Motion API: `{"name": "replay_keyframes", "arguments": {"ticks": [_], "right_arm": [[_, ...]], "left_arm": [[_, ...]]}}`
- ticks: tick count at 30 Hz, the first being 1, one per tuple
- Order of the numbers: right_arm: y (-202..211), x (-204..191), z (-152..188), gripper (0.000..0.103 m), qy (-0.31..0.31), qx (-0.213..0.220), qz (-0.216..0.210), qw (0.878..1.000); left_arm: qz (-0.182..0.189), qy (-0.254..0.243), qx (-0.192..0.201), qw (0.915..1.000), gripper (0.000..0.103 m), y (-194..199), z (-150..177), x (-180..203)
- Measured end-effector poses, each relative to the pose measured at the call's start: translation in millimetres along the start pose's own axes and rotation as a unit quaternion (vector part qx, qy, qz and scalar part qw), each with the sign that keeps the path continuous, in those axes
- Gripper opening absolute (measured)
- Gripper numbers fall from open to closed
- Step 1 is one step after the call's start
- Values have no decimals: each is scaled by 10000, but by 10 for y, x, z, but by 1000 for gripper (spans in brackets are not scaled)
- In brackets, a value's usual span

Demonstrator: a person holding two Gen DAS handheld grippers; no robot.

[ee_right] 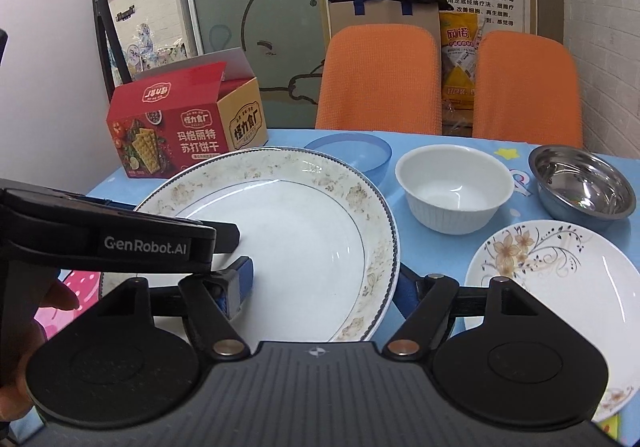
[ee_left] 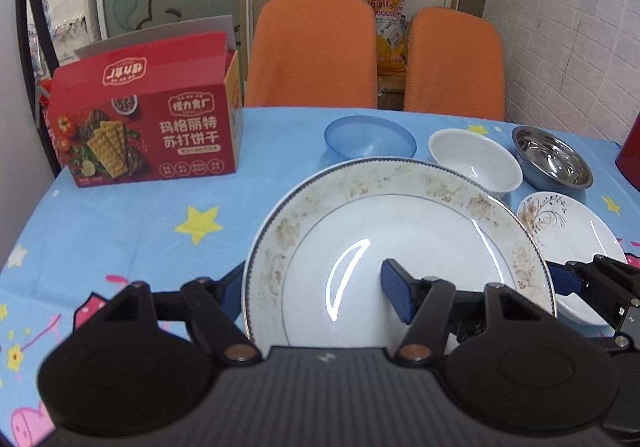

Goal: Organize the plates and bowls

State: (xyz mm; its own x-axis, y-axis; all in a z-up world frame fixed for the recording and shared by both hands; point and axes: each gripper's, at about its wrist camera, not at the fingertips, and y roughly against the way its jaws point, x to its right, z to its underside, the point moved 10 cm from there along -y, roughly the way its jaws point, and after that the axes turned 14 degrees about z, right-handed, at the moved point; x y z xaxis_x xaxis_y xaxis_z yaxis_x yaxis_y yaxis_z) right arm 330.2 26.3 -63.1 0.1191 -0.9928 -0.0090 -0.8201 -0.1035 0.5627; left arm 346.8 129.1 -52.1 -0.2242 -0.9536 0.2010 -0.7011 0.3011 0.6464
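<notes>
Left tool (ee_left: 316,289) straddles the big plate's (ee_left: 400,247) left rim: one blue pad outside the edge, one on the inner face, apparently clamped on it. Right tool (ee_right: 324,283) does the same on the plate's right rim, one pad inside, one outside below the edge. The plate sits tilted at frame center in both views.

Count, L to R: 1 red cracker box (ee_left: 148,127) upper left, flap open; 3 bowls in a row behind the plate: 1 blue translucent (ee_left: 370,137), 1 white (ee_left: 476,159), 1 steel (ee_left: 552,157); 2 plates total, the 2nd a smaller one w/ flower print (ee_right: 560,279) at lower right, flat on the counter (ee_left: 140,231).

Counter wears a light-blue cloth w/ yellow stars and pink cartoon figures. Behind it: 2 orange chairs (ee_left: 312,51), a frosted glass door w/ cat outline, white brick wall at right.

Big plate: white, glossy, faded tan floral band, thin dark beaded rim.
</notes>
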Motion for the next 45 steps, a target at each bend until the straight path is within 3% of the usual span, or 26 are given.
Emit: {"name": "replay_keyframes", "arguments": {"ticks": [11, 16, 20, 23, 26, 29, 34, 45], "right_arm": [[628, -276, 631, 103, 56, -191, -203, 9996], [603, -363, 815, 103, 225, -272, -232, 9991], [593, -396, 832, 103, 387, -209, -213, 9988], [592, -432, 874, 103, 739, -201, -220, 9968], [578, -293, 851, 103, 425, -244, -220, 9986], [624, -108, 775, 103, 105, -118, -99, 9998], [638, -12, 731, 103, -21, -88, -79, 9999], [611, 339, 682, 103, -249, -62, 47, 9997]], "left_arm": [[-186, 369, -109, 9991, 63, 527, 837, 28], [-214, 450, -227, 9985, 62, 494, 1009, -35], [-299, 201, -145, 9992, 62, 504, 999, -18], [-407, -84, 85, 9991, 73, 590, 925, 21], [-689, -203, 333, 9969, 78, 704, 814, -17], [-616, -38, 451, 9971, 79, 758, 725, -56], [-485, 154, 401, 9979, 79, 687, 681, -34], [-393, 10, 185, 9991, 79, 426, 608, 209]]}}
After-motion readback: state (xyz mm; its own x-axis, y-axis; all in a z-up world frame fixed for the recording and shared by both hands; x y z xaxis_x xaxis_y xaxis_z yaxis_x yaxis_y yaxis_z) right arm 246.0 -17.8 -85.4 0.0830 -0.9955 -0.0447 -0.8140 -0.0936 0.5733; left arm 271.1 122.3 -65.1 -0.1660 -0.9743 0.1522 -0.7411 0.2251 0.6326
